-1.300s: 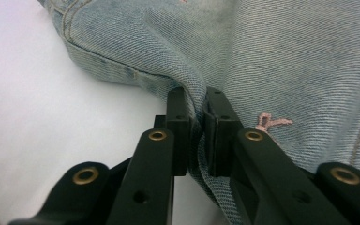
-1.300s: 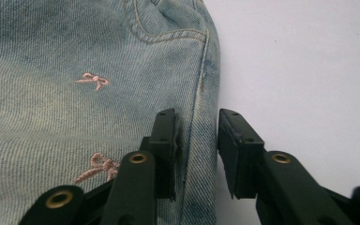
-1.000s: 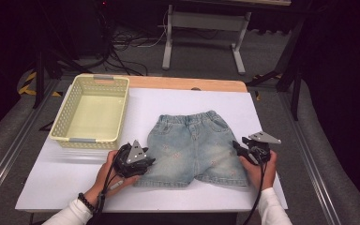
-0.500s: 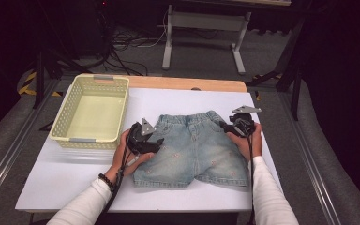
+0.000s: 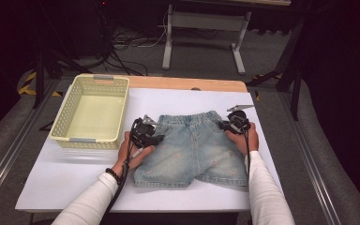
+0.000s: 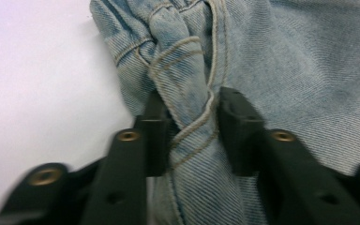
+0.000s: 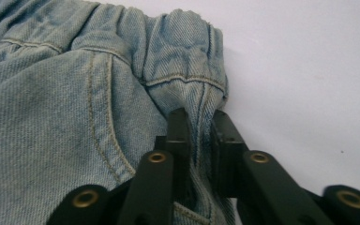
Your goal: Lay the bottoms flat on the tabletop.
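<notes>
Both grippers had slid up to the waistband corners; left gripper (image 5: 155, 139) and right gripper (image 5: 222, 125) had just closed, each pinching the faded blue denim shorts (image 5: 192, 150) lying mid-desk beside the pale yellow plastic basket (image 5: 92, 112).

We can read no text, label, brand, number or sign on anything in these views.

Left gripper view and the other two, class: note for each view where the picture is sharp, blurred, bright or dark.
High view: white table brightly lit, surrounding floor dark. Left gripper view: denim shorts fairly sharp, the left tool soft and blurred at the lower left. Right gripper view: waistband crisp, the right tool dark near the lens, table washed pale.
</notes>
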### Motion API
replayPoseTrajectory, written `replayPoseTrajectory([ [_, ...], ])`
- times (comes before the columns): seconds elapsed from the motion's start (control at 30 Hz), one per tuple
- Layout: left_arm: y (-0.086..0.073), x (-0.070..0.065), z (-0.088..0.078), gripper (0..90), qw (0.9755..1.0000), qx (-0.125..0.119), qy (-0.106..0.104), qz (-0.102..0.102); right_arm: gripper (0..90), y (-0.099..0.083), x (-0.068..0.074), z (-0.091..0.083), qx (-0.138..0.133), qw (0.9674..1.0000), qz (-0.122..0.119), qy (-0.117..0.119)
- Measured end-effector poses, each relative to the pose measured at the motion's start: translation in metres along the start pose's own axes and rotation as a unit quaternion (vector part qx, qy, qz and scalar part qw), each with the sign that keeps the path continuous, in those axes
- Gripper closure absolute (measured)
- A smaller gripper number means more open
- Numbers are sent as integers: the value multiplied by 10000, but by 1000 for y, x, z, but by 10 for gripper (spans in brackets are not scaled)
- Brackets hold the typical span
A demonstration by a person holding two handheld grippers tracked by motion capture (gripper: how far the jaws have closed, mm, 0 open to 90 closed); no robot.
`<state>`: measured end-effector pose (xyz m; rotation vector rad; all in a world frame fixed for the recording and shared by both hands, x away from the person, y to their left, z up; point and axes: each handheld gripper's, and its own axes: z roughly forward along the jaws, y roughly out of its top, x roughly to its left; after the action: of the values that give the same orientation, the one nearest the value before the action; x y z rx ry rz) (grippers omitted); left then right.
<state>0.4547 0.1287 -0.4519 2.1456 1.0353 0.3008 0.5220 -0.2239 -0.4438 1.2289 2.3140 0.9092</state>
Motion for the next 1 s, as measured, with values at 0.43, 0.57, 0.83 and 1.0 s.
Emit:
replayPoseTrajectory([
  [0.43,49,-8,-14,810,9941,-130,834,676,837,8,1,-31,-708,9962,79,-505],
  [0.57,63,-2,-17,810,9916,-192,1125,613,834,13,1,-35,-876,9942,143,-602],
  [0.83,70,2,-15,711,9901,-218,1355,305,756,25,7,-38,-1012,9912,105,-851],
  [1.0,71,-14,-30,518,9866,-501,1490,430,625,25,13,-40,-859,9904,31,-1081],
])
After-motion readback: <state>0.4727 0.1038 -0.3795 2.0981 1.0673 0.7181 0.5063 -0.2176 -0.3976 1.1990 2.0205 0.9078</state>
